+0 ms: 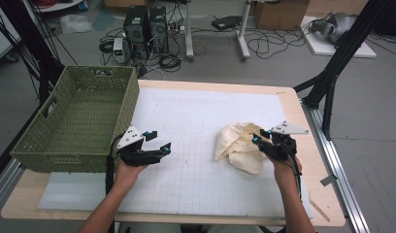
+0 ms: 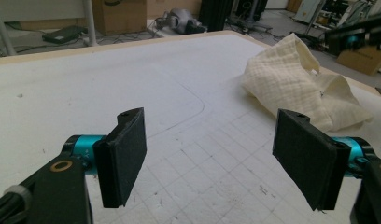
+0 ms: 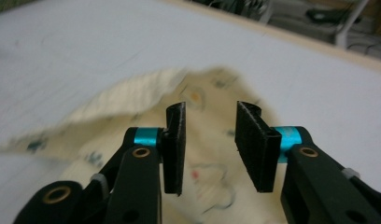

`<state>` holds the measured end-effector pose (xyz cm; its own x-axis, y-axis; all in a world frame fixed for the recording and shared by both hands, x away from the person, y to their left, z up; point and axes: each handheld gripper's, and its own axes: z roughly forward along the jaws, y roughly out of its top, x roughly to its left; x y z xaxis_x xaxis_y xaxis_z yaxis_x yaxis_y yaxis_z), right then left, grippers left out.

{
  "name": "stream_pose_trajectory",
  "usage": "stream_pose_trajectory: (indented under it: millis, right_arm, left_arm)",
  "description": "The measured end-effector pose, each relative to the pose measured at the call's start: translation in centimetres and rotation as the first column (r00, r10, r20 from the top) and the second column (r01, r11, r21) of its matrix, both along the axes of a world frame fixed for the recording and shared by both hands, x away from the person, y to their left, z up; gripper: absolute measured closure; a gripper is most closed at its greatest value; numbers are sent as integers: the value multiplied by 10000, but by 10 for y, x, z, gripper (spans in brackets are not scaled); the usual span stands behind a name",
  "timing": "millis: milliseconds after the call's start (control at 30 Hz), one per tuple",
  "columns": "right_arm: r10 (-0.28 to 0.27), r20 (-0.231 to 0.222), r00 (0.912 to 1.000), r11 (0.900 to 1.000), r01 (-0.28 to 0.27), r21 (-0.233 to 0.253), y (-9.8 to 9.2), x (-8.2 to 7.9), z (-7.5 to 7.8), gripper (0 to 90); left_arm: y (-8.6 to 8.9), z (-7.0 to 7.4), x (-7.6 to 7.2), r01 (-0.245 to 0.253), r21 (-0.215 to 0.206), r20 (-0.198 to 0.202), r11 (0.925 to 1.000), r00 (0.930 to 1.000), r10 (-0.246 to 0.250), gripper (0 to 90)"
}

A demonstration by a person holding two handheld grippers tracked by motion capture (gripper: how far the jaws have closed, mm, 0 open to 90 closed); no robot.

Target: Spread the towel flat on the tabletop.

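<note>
A crumpled cream cloth [image 1: 238, 146] lies on the white mat, right of centre. My right gripper [image 1: 262, 137] hovers over the cloth's right side; in the right gripper view [image 3: 209, 144] its jaws stand a little apart with nothing pinched, the cream cloth [image 3: 132, 112] with small printed marks blurred beneath. My left gripper [image 1: 158, 141] is wide open above the bare mat, left of centre, well apart from the cloth. In the left gripper view [image 2: 216, 158] the cloth [image 2: 296, 84] lies ahead to the right, with the other gripper behind it.
A green woven basket [image 1: 41, 145] stands at the table's left edge, close beside my left hand. The white gridded mat [image 1: 196, 174] covers most of the wooden table [image 1: 327, 213]. Cables, computer cases and boxes lie on the floor beyond.
</note>
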<state>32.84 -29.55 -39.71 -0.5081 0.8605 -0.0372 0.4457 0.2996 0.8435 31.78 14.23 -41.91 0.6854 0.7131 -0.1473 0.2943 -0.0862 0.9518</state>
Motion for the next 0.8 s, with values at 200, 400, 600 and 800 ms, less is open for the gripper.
stream_pose_trajectory:
  millis: [200,400,600,800]
  right_arm:
    - [730,-1376,9878,9973,-736,1,19,8,-35,527]
    - [2044,-1895,9604,9789,-2017,337,35,7,-48,834]
    - [3079,-2425,9200,9501,-2837,1299,48,-3,-46,840]
    - [4122,-2340,8806,9052,-3665,2153,65,-15,-39,826]
  left_arm:
    - [0,0,0,-29,69,43,10000,10000,29,265]
    - [1,0,0,-56,151,37,9999,10000,56,271]
    - [3,2,0,-117,94,119,9999,9999,116,280]
    - [5,2,0,-149,148,91,9998,9998,147,281]
